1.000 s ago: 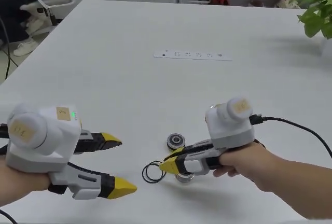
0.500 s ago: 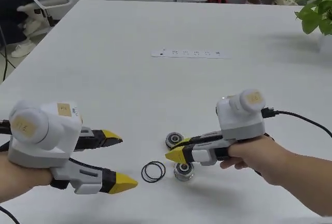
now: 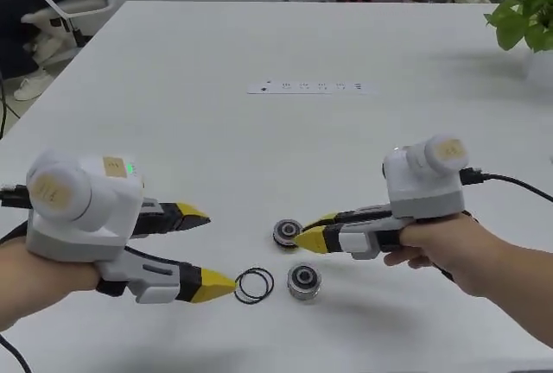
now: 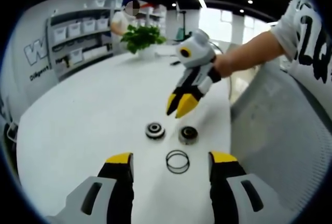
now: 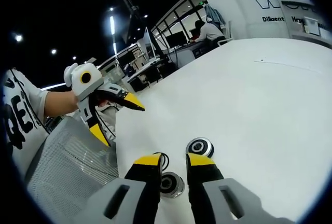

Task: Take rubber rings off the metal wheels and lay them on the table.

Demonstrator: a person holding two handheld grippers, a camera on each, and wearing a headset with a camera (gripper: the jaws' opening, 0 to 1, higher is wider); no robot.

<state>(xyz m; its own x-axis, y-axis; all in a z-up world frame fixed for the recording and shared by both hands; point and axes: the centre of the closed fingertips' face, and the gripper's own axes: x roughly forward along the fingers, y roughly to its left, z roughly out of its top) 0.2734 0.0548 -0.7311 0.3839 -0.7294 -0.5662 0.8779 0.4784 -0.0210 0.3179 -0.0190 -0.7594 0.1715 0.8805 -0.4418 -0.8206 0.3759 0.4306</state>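
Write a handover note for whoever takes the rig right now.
Left claw: open, empty, aimed at the rings.
Right claw: slightly open, empty, tips by the far wheel.
What look like two rings lie overlapped on the table, beside the near wheel.
Done: those rings are off.
Left: the far wheel's rim looks dark; check it for a ring.

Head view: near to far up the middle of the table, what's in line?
The near wheel → far wheel → socket strip. The rings lie level with the near wheel, so left out.
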